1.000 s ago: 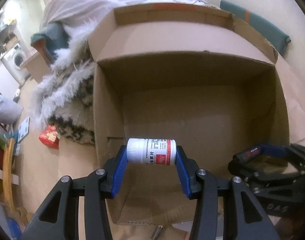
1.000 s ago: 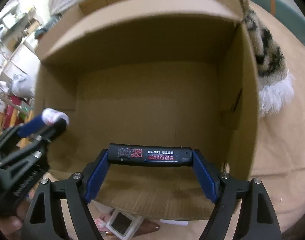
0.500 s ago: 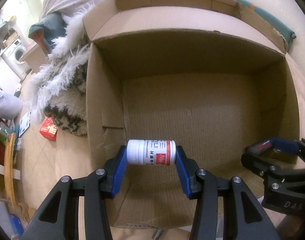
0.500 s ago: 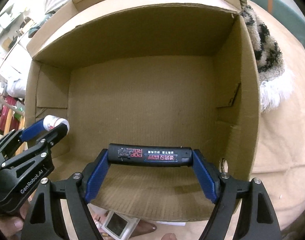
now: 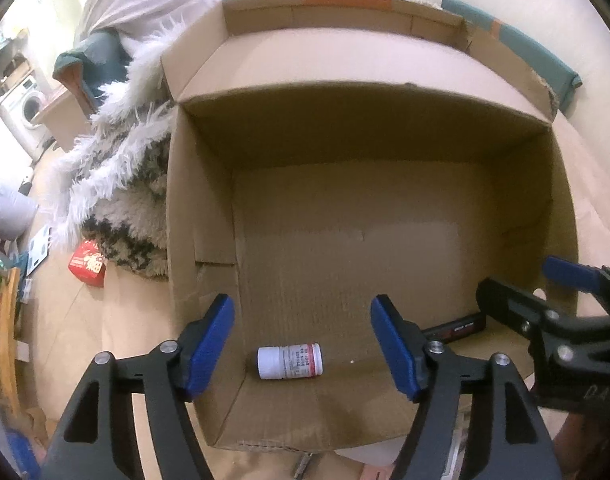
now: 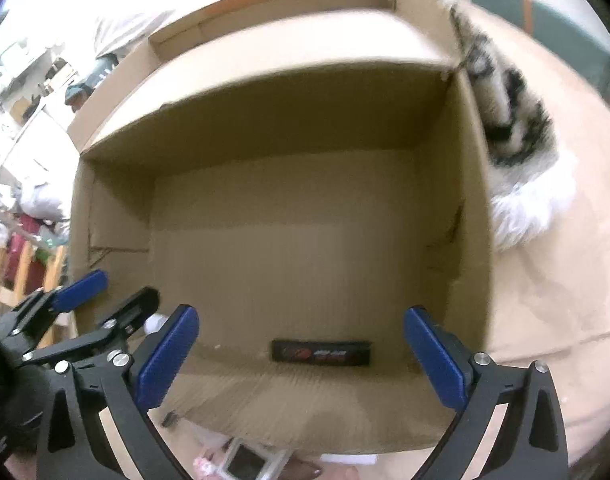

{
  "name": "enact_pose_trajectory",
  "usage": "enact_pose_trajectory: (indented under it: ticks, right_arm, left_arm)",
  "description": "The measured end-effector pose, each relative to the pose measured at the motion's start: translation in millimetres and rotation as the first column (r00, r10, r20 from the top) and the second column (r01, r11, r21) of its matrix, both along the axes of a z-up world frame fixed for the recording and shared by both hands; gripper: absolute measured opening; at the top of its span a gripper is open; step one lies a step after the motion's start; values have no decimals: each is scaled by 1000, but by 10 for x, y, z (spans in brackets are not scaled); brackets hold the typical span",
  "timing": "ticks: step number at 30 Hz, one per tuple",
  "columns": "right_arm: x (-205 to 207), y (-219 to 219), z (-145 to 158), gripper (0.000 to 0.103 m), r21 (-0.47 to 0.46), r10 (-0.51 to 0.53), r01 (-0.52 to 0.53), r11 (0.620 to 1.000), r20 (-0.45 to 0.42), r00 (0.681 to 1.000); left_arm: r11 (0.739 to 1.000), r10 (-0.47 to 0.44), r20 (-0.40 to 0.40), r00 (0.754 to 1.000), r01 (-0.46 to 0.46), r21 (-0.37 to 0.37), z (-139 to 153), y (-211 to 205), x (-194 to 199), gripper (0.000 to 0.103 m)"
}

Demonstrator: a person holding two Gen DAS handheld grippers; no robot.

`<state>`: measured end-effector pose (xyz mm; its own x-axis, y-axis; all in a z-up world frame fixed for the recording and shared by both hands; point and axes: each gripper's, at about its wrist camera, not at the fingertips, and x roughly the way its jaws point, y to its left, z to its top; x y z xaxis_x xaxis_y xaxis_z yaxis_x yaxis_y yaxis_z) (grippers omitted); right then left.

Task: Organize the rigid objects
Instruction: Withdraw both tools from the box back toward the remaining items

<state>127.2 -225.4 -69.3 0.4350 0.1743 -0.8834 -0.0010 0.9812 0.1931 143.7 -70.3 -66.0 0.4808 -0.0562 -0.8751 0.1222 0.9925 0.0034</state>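
Both our tongs, left gripper (image 5: 303, 348) and right gripper (image 6: 301, 356), gape empty; below them the light, slick pill bottle (image 5: 290, 361) and stiff black bar (image 6: 321, 357) suit mid-body grips, we judge.

Tan floor (image 5: 117, 320), washing machine (image 5: 27, 106), shaggy rug (image 5: 121, 208)

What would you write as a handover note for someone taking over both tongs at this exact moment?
Left tongs: open, empty, above the near-left part of the open brown cardboard box.
Right tongs: open, empty, above the box's near side.
White plastic pill bottle with red-banded label: lying on its side on the box floor, near the left wall.
Black rectangular bar with red print: lying flat on the box floor, to the right of the bottle.
Done: both items are in the box.
Left: fetch any further rigid items; a small white gadget lies outside, in front of the box.
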Motion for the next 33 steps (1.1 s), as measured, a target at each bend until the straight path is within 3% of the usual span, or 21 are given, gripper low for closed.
enact_pose_trajectory:
  ticks: [3,22,33]
  right_arm:
    - [14,-50,13,103,45,-12,12,999,0,1000]
    - [-8,-27,85,103,46,-27,26,999,27,999]
    - [-235,-15,347,103,75,0,-5,997,69,998]
  left_arm:
    - [1000,1,0,1000,-1,-2,12,12,3,69]
    - [1000,-15,14,1000,14,26,66,40,-43,69]
    - [998,48,13,999,-48,-44,344,310,-252,69]
